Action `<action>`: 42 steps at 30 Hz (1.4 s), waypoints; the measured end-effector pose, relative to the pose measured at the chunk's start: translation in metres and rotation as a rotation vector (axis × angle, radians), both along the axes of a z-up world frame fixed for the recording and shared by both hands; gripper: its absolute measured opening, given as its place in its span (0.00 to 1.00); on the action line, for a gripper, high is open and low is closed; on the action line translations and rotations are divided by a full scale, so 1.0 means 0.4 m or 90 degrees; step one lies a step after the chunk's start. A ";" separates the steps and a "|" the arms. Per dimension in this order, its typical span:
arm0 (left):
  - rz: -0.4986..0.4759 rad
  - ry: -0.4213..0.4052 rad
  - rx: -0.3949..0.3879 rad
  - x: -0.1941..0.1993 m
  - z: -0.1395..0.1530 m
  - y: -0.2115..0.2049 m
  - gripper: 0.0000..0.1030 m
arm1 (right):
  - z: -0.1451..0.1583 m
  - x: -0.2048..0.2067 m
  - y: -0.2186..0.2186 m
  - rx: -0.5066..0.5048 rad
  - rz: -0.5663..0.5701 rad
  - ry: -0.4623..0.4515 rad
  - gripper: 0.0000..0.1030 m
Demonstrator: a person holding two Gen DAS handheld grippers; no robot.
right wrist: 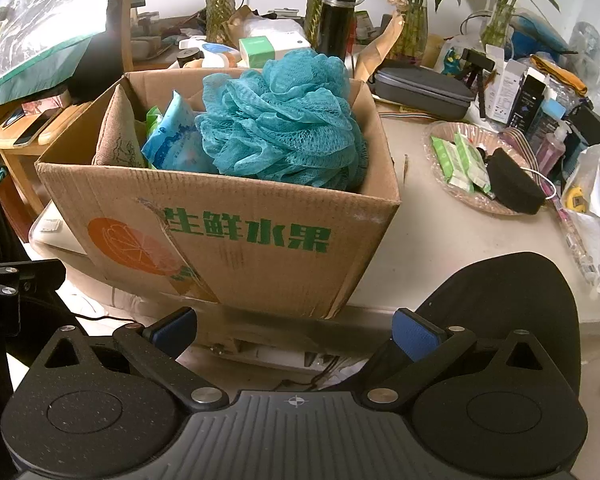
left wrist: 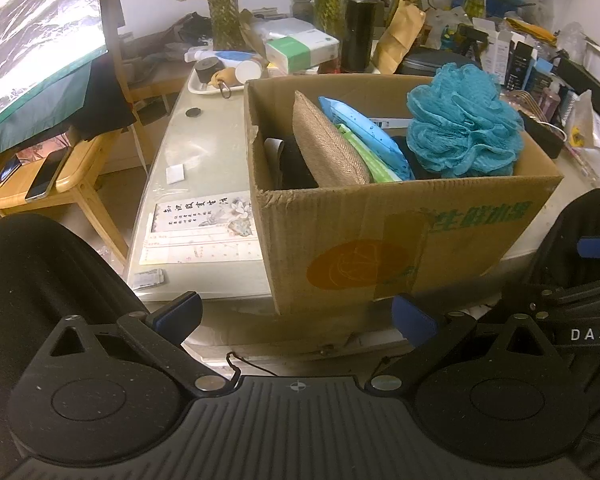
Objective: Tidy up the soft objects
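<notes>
A cardboard box is sitting at the near edge of a pale table, printed with green characters and an orange fruit disc. Going left to right inside it in the left wrist view: a dark folded item with a grey strap is lying against the left wall, a burlap cushion is leaning upright beside it, a green packet and a blue soft pack are tilting against the cushion, and a teal mesh bath pouf is bulging above the rim at the right end.

The left gripper is hovering just short of the box's front, its blue-padded fingers spreading wide and holding nothing. The right gripper is likewise gaping wide below the box's front wall, touching nothing.
</notes>
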State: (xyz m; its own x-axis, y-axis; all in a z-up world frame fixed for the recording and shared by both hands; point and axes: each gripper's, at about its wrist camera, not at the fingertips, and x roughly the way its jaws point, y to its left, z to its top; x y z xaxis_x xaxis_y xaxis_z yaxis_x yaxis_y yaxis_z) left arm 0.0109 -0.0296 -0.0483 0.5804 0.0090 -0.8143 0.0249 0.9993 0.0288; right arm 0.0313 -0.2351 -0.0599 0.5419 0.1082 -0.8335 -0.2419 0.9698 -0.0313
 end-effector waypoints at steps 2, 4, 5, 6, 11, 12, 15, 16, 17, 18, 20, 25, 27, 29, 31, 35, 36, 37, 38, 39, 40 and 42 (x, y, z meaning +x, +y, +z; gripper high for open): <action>0.003 0.002 -0.002 0.001 0.000 -0.001 1.00 | 0.000 0.000 0.000 0.000 -0.001 0.001 1.00; 0.005 0.003 -0.003 0.002 0.001 -0.002 1.00 | 0.000 0.000 0.000 0.000 -0.001 0.001 1.00; 0.005 0.003 -0.002 0.002 0.001 -0.001 1.00 | 0.000 0.000 0.000 0.000 -0.001 0.000 1.00; 0.005 0.003 -0.002 0.001 0.002 -0.001 1.00 | 0.001 0.000 0.000 0.000 0.000 0.000 1.00; 0.001 0.003 -0.001 0.002 0.001 -0.001 1.00 | -0.001 0.001 0.000 0.000 0.000 0.000 1.00; 0.001 0.004 -0.001 0.003 0.000 0.001 1.00 | 0.000 0.000 0.000 0.000 0.000 0.000 1.00; 0.001 0.004 -0.001 0.003 0.000 0.002 1.00 | -0.001 0.000 0.001 0.000 0.000 0.000 1.00; 0.001 0.004 -0.002 0.004 0.000 0.002 1.00 | -0.001 0.000 0.001 0.000 0.000 0.000 1.00; 0.001 0.004 -0.002 0.003 0.000 0.002 1.00 | 0.000 0.000 0.001 0.000 -0.001 0.000 1.00; 0.001 0.004 -0.001 0.003 0.000 0.002 1.00 | 0.000 0.000 0.001 0.000 -0.001 -0.001 1.00; 0.001 0.006 -0.001 0.004 -0.001 0.002 1.00 | -0.001 0.000 0.001 0.000 0.000 -0.001 1.00; 0.001 0.007 -0.001 0.003 -0.001 0.001 1.00 | -0.002 -0.001 0.003 0.000 0.001 0.000 1.00; 0.001 0.006 -0.001 0.004 -0.001 0.002 1.00 | -0.002 -0.001 0.003 0.000 0.001 0.000 1.00; 0.001 0.006 -0.001 0.004 -0.001 0.002 1.00 | -0.002 -0.001 0.003 0.000 0.001 -0.001 1.00; 0.001 0.006 -0.001 0.003 -0.001 0.002 1.00 | -0.002 -0.001 0.003 0.000 0.001 -0.001 1.00; 0.002 0.006 -0.001 0.004 -0.001 0.002 1.00 | -0.003 -0.001 0.003 0.001 0.001 0.000 1.00; 0.002 0.006 -0.001 0.004 -0.001 0.003 1.00 | -0.002 -0.002 0.005 0.001 0.001 0.000 1.00; 0.002 0.006 -0.001 0.004 -0.001 0.002 1.00 | -0.002 -0.003 0.005 0.000 0.001 0.000 1.00; 0.001 0.006 -0.001 0.004 -0.001 0.003 1.00 | -0.002 -0.002 0.005 0.000 0.001 0.000 1.00; 0.001 0.006 -0.001 0.004 -0.001 0.003 1.00 | -0.002 -0.003 0.005 0.000 0.001 0.000 1.00; 0.001 0.006 -0.001 0.004 -0.001 0.003 1.00 | -0.002 -0.003 0.005 0.000 0.001 0.000 1.00; 0.001 0.007 -0.001 0.004 -0.001 0.002 1.00 | -0.002 -0.003 0.005 0.000 0.000 0.000 1.00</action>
State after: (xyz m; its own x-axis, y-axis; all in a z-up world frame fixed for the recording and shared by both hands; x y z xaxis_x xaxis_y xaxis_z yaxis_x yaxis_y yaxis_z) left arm 0.0125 -0.0287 -0.0489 0.5718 0.0090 -0.8204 0.0230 0.9994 0.0270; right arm 0.0302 -0.2331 -0.0607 0.5414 0.1088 -0.8337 -0.2422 0.9697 -0.0307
